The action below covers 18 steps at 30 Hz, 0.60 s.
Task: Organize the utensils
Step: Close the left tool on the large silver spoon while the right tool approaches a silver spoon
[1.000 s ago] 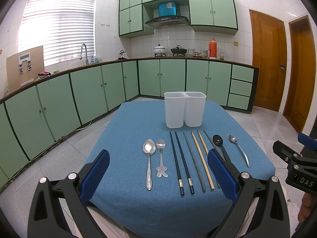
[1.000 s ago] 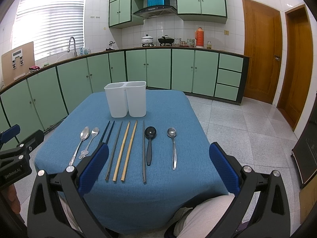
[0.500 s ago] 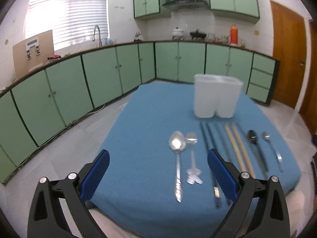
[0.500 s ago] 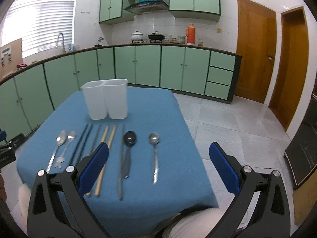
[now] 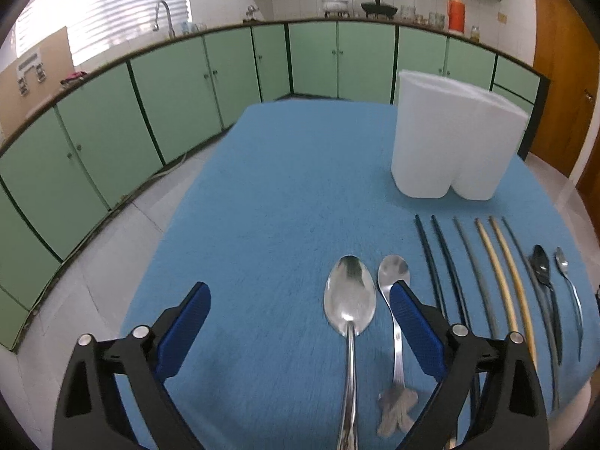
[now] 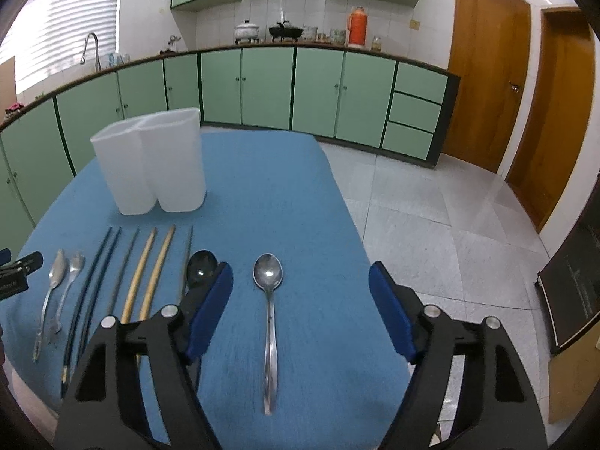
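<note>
Two grippers w/ jaws apart, nothing clamped. Right gripper [image 6: 300,309] has just been closing some; a steel spoon [image 6: 268,300] lies between its fingers, untouched, black spoon [image 6: 201,267] at its left pad. Left gripper [image 5: 300,328] straddles a large spoon [image 5: 349,307]. White 2-compartment holder [image 5: 450,150] stands beyond, on blue cloth [image 5: 281,206].

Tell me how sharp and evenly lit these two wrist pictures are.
Left wrist view: window glare washes out the upper left, and the white holder and large spoon look slightly smeared. Right wrist view: sharper, though the silver spoon handle blurs. Both bend the counter line, fisheye style.
</note>
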Motion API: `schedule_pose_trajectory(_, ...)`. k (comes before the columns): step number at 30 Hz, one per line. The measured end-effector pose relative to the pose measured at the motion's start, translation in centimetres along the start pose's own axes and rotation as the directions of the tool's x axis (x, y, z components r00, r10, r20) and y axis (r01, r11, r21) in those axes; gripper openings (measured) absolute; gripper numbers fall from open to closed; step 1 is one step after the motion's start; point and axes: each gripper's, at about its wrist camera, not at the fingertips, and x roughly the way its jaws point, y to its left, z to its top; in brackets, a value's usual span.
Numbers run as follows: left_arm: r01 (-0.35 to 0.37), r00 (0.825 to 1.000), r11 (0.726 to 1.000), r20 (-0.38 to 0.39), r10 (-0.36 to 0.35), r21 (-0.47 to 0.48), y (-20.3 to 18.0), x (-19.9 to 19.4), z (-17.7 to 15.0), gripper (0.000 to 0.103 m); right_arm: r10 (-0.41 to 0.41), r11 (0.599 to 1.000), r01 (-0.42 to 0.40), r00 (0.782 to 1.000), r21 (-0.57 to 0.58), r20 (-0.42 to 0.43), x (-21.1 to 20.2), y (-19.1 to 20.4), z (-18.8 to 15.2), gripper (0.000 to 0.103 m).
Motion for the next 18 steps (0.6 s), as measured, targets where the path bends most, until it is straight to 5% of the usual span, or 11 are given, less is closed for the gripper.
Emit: schedule_pose_trajectory(18,0.042,0.996,0.999,-0.082,-0.042,-0.007,-0.7,4.1,0.0,0.082,0.008,1.0,-0.009,0.998,-0.01,-0.056,3.8,0.8,0.3,0.07)
